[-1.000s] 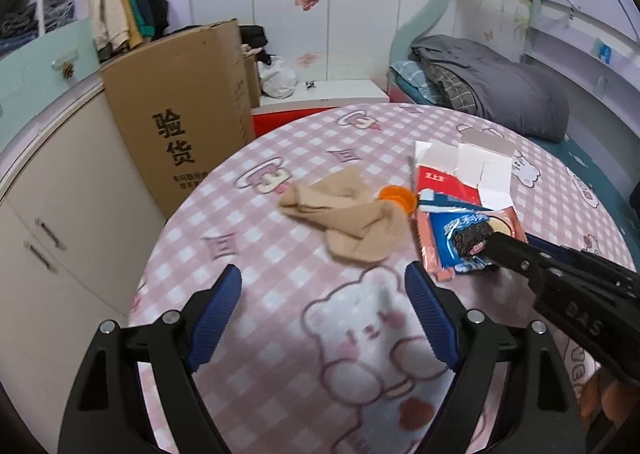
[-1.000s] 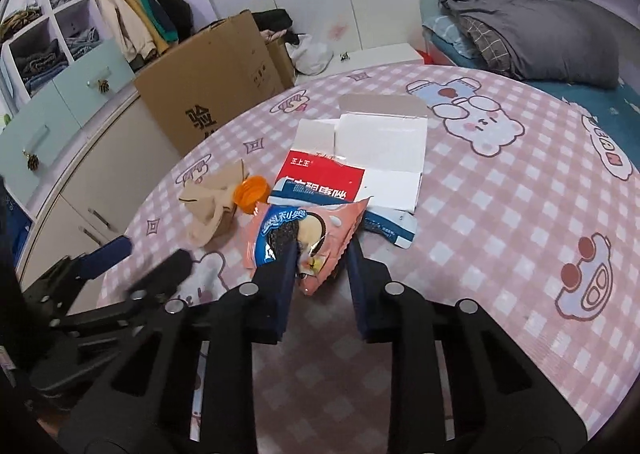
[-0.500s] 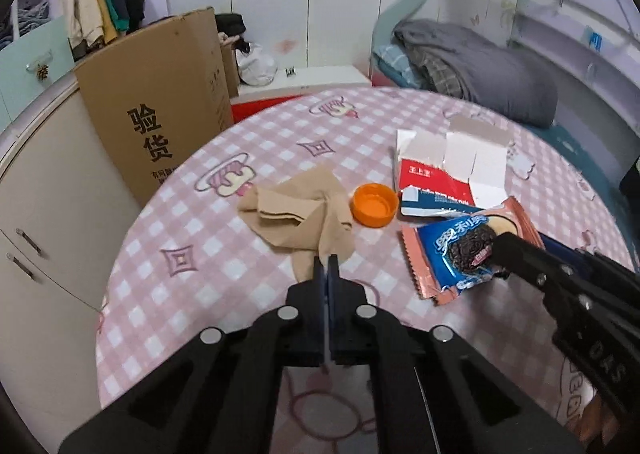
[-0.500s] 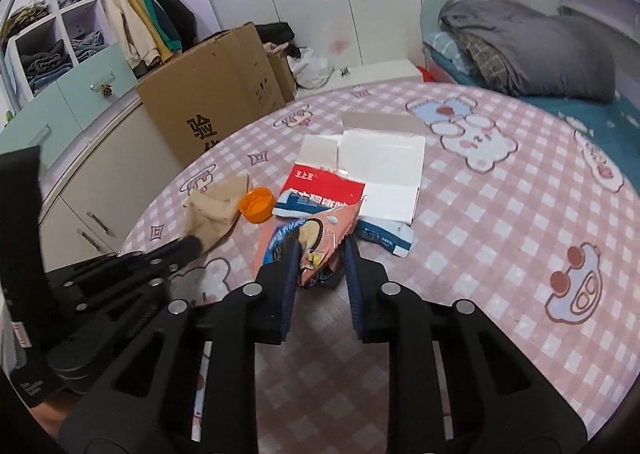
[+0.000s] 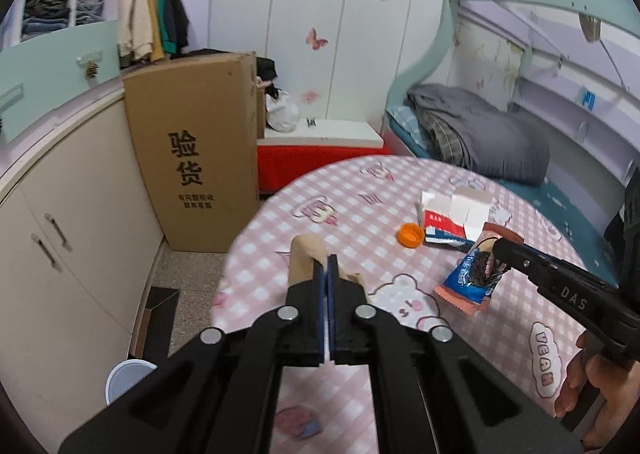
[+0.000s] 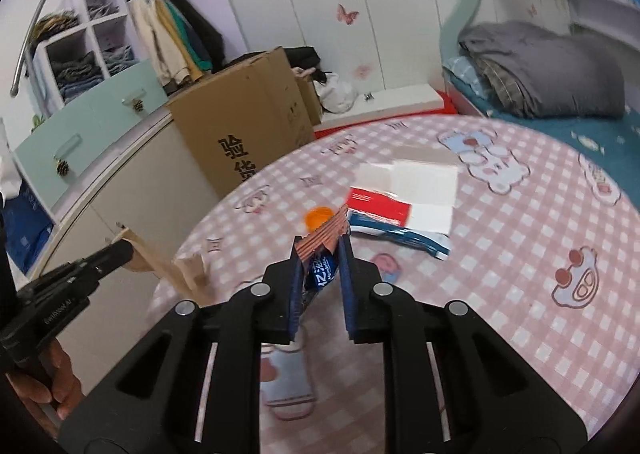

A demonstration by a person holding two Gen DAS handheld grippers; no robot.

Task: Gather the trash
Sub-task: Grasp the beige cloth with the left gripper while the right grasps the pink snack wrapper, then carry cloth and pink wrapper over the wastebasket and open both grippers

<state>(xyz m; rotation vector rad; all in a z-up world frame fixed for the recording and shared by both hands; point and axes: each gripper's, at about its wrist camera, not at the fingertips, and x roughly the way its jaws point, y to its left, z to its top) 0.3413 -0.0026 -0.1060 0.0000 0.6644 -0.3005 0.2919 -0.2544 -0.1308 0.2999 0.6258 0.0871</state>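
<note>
My left gripper (image 5: pixel 327 260) is shut on a tan cloth (image 5: pixel 306 260), which hangs off the pink checked table (image 5: pixel 360 214) near its left edge. The right wrist view shows that cloth (image 6: pixel 168 266) dangling from the left gripper (image 6: pixel 120 252). My right gripper (image 6: pixel 320 250) holds a blue and pink cookie wrapper (image 6: pixel 320 250) lifted above the table; its jaws are still closing, with the wrapper pinched between them. In the left wrist view the wrapper (image 5: pixel 472 278) hangs from the right gripper (image 5: pixel 498 248). An orange cap (image 5: pixel 410 234) and a flattened red and white carton (image 5: pixel 452 218) lie on the table.
A tall cardboard box (image 5: pixel 196 158) stands on the floor left of the table, against a cream cabinet (image 5: pixel 68 254). A white round container (image 5: pixel 128 374) sits on the floor below the table's left edge. Behind the table are a red and white bench (image 5: pixel 320 150) and a bed (image 5: pixel 480 134).
My left gripper has closed on the tan cloth and lifted it toward the table's left edge. The right gripper has raised the cookie wrapper off the table and drawn back.
</note>
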